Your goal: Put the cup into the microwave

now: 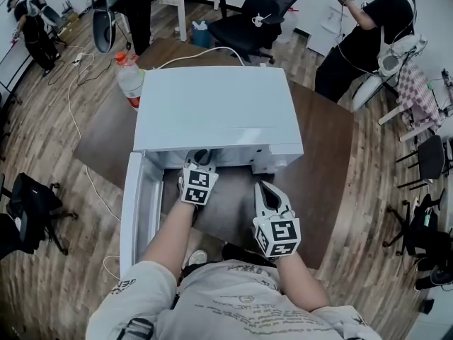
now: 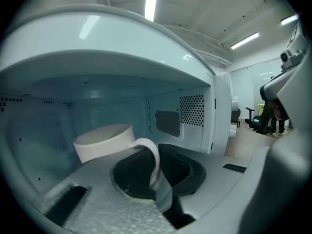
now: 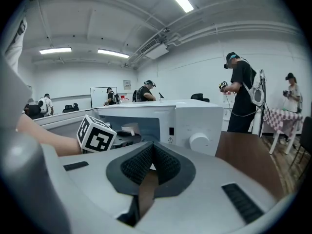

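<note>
A white microwave stands on a dark brown table with its door swung open to the left. My left gripper reaches into the cavity mouth. In the left gripper view the white cup is inside the cavity, and my left gripper is shut on its handle. Whether the cup rests on the cavity floor is hidden. My right gripper hovers in front of the microwave's control side, jaws shut with nothing between them. The right gripper view shows my right gripper, the microwave and the cup.
A plastic bottle with a red cap stands left of the microwave at the table's back edge. A black office chair sits behind the table. Several people stand around the room, one at the back right. The microwave's knob faces me.
</note>
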Motion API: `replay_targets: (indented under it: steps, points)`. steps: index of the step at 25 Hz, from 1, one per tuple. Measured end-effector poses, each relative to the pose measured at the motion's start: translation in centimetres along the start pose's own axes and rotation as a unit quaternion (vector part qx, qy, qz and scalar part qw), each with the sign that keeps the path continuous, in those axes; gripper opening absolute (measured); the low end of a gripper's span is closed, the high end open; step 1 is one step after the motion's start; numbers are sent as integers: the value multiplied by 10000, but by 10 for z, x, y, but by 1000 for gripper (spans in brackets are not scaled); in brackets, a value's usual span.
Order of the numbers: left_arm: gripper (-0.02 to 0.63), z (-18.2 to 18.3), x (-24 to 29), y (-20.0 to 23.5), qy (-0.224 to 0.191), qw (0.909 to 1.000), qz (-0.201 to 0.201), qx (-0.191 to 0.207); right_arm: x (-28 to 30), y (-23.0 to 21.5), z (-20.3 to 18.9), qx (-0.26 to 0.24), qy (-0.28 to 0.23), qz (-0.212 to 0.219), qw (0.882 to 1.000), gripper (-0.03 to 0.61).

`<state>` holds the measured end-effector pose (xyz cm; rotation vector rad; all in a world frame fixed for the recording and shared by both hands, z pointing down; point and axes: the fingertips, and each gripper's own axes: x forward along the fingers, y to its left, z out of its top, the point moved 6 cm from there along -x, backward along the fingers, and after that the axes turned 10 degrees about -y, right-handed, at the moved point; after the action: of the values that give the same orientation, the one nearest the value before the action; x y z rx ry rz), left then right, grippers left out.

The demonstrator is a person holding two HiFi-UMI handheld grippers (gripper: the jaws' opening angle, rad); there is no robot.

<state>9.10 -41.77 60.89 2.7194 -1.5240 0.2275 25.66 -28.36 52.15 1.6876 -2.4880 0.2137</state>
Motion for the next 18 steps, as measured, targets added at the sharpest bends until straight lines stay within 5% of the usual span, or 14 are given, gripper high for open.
replay_targets:
  steps: [13, 18]
  points:
    - [35, -26, 6, -9, 204, 9996, -17, 200, -6, -11, -4, 85, 43, -272, 9996, 9]
    - [94, -28, 0, -9, 191, 9998, 66, 68, -6, -9, -1, 105, -36, -232, 9997, 9]
